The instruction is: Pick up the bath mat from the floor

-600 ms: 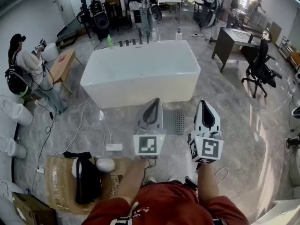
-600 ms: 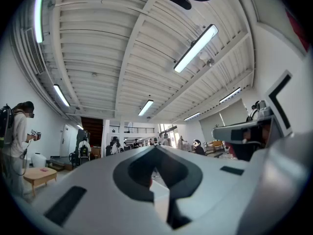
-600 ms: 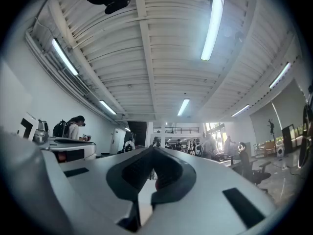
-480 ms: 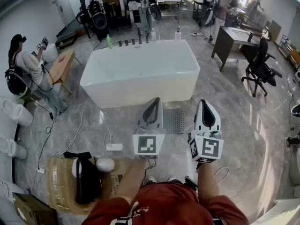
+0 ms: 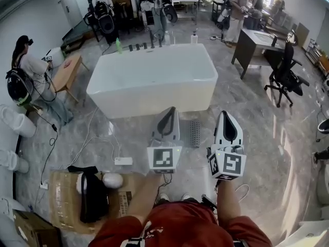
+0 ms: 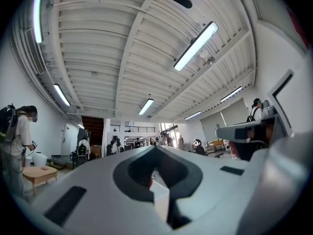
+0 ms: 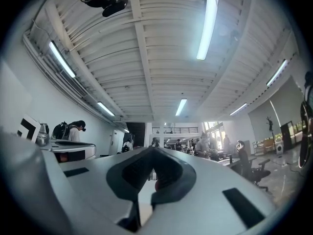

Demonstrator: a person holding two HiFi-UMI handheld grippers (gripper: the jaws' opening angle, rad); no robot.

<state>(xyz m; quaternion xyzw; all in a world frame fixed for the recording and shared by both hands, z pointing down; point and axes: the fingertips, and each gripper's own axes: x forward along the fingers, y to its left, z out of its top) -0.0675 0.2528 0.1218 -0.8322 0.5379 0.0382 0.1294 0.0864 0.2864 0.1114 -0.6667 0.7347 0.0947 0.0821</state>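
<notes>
Held left gripper [image 5: 167, 110] and right gripper [image 5: 226, 114] raised side by side, jaws closed on nothing, probably just lining up on bath mat [image 5: 195, 133] lying flat on floor [image 5: 259, 138] before bathtub [image 5: 154, 81].

One bathtub [image 5: 154, 81], one bath mat [image 5: 195, 133], one office chair [image 5: 284, 77], one power strip [image 5: 124, 161], two hand-held grippers [image 5: 170, 110] [image 5: 225, 114].

grey mat [image 5: 195, 133], dotted texture. lies flat on the marble floor [image 5: 257, 122], just in front of the tub [image 5: 154, 81]. only a narrow strip showing.
</notes>
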